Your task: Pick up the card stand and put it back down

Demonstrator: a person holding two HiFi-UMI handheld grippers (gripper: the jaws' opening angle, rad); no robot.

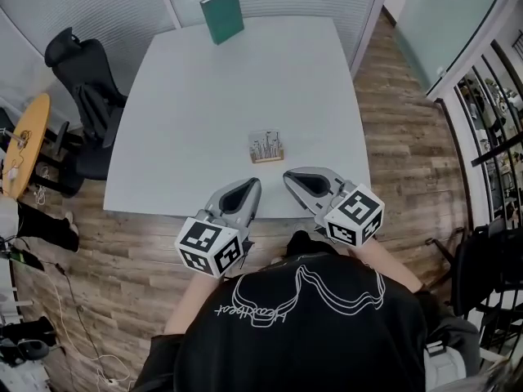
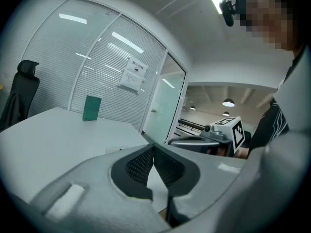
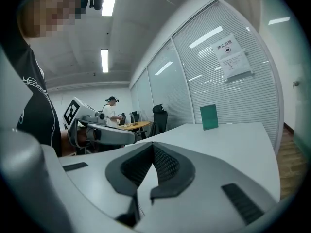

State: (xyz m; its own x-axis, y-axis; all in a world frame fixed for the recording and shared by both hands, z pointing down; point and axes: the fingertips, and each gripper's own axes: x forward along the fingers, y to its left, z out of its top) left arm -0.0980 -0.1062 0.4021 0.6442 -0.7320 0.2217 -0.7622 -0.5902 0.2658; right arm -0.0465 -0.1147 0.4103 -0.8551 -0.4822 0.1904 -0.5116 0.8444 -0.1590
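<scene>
The card stand (image 1: pixel 266 146), a small wooden base with a printed card in it, stands upright on the white table (image 1: pixel 204 96) near its front edge. My left gripper (image 1: pixel 253 183) hovers just below and left of it, over the table's front edge, jaws shut with nothing between them. My right gripper (image 1: pixel 288 175) sits just below and right of the stand, also shut and empty. In the left gripper view the pads (image 2: pixel 146 161) meet at the tip (image 2: pixel 153 146). The right gripper view shows its jaws (image 3: pixel 152 147) closed too. Neither gripper touches the stand.
A green book (image 1: pixel 222 15) stands at the table's far edge, also seen as a green book (image 2: pixel 91 108) and a green book (image 3: pixel 209 116). A black office chair (image 1: pixel 86 96) is at the left. A round wooden table (image 1: pixel 24 141) lies far left. Wood floor surrounds.
</scene>
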